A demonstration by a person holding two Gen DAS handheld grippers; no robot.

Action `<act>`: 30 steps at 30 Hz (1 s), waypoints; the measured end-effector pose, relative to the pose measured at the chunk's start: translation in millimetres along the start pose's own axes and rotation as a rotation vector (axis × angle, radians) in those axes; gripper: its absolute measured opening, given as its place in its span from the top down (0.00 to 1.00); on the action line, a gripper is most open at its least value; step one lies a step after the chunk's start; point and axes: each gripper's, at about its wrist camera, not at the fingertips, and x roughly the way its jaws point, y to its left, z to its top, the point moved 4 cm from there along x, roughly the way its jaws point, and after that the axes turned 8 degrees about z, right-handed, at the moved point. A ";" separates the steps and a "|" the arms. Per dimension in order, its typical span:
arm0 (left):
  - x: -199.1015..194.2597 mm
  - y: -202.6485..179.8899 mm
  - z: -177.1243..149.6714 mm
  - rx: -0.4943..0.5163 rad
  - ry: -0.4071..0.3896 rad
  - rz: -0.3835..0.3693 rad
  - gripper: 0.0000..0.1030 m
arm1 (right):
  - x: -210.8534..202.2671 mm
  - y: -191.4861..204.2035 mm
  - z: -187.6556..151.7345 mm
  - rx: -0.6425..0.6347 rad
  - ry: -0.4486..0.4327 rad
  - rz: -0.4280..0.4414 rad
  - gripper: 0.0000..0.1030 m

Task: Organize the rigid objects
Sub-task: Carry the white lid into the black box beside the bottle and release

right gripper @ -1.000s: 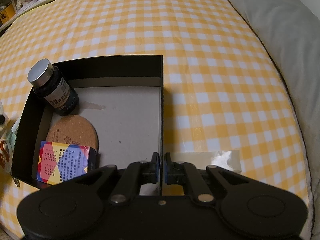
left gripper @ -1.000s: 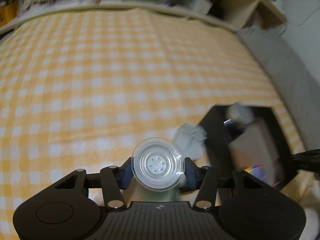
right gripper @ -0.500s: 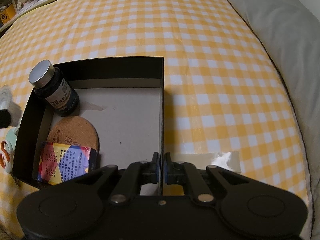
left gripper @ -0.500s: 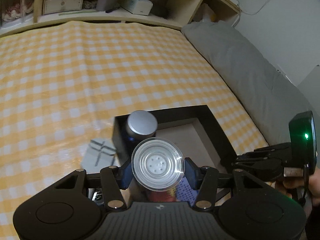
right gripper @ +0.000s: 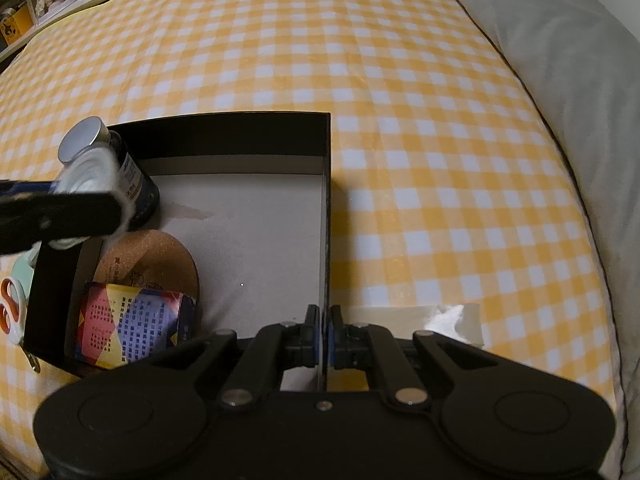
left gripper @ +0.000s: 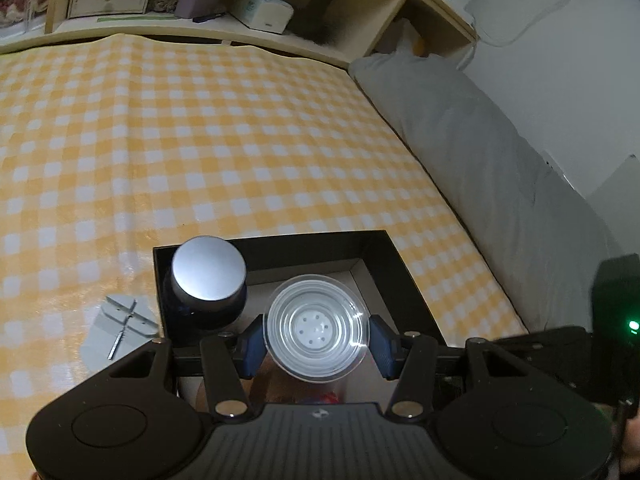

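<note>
Checked bedcover (right gripper: 400, 80) is carrying a black box (right gripper: 326, 200); the right hand-held gripper (right gripper: 325, 336) is pinching its wall; the left hand-held gripper (left gripper: 316, 342) is clamping a clear cup (left gripper: 317, 328), risking a knock against the dark jar (left gripper: 208, 280).

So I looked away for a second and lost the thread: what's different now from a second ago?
The left gripper, shut on the clear round container, has swung right from the checked cloth to over the black box, beside the dark bottle. Unchanged: the right gripper stays clamped on the box's right wall; bottle, cork coaster and colourful packet sit where they were.
</note>
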 end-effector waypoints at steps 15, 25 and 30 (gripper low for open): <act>21.2 2.2 -13.7 0.000 -0.048 0.022 0.23 | 2.0 0.9 -0.8 -0.003 0.004 -0.003 0.95; 20.2 -4.9 -20.6 0.027 0.023 0.021 0.20 | 3.0 1.2 -0.9 -0.004 0.005 -0.002 0.96; 20.3 -9.0 -25.9 0.046 0.044 0.024 0.16 | 2.2 1.7 -0.6 -0.004 0.005 -0.001 0.96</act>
